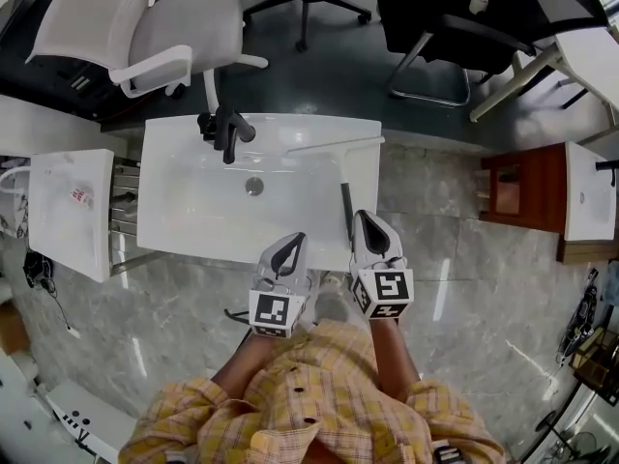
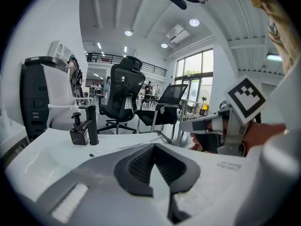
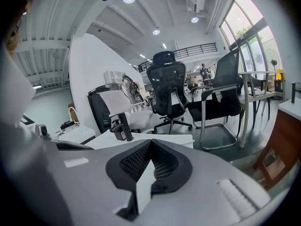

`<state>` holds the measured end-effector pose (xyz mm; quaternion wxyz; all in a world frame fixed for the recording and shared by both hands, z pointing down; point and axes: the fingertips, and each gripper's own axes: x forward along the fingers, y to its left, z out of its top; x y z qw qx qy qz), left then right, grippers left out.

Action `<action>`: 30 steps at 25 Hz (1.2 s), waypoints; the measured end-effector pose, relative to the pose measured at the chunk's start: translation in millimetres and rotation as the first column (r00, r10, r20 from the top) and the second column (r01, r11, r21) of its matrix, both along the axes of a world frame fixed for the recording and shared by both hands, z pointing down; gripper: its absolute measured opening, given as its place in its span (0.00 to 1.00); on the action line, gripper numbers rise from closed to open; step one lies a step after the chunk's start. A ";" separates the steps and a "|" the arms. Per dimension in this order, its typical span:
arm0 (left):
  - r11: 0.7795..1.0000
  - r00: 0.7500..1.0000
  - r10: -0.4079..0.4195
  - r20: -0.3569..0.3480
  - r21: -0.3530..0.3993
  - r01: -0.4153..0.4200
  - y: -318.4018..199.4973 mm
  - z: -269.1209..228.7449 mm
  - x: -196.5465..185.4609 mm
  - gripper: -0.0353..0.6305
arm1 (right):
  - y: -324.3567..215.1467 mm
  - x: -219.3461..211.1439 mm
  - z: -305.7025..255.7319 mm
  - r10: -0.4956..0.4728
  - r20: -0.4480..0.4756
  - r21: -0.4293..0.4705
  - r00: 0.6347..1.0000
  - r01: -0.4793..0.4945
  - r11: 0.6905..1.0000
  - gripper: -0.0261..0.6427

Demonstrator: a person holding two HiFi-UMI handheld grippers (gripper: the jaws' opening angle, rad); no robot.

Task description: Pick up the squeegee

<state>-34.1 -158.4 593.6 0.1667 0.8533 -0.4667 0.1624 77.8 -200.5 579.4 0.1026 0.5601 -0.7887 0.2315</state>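
Looking down in the head view, I see the squeegee lying at the right side of the white sink, with its handle toward me and its blade across the far rim. My right gripper is just beside the handle, and the left gripper is at the sink's front edge.

Left gripper view: jaws pressed together, nothing between them.

Right gripper view: the same, closed and empty, with the faucet ahead. I'd spread the right jaws first, then straddle the handle squarely.

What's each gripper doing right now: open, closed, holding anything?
Left gripper: closed, holding nothing.
Right gripper: closed, holding nothing; the squeegee lies on the washbasin, not yet picked up.
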 end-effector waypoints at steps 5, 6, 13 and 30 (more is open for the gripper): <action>1.000 1.000 -0.010 0.004 -0.012 0.010 -12.6 6.9 -7.9 0.05 | -16.7 -6.1 13.2 -0.014 -0.006 -0.032 1.000 0.014 0.999 0.04; 1.000 1.000 -0.012 0.003 -0.015 0.012 -14.6 8.1 -9.6 0.05 | -19.5 -6.9 15.2 -0.016 -0.010 -0.036 1.000 0.015 0.999 0.04; 0.999 1.000 -0.005 0.016 -0.034 0.005 -28.1 21.4 -21.1 0.05 | -35.3 -13.3 30.9 -0.011 -0.022 -0.070 1.000 0.009 0.998 0.05; 0.998 0.999 -0.010 0.035 -0.068 0.012 -58.8 32.2 -43.8 0.05 | -82.2 -23.5 63.6 -0.009 -0.030 -0.142 0.999 0.004 0.990 0.18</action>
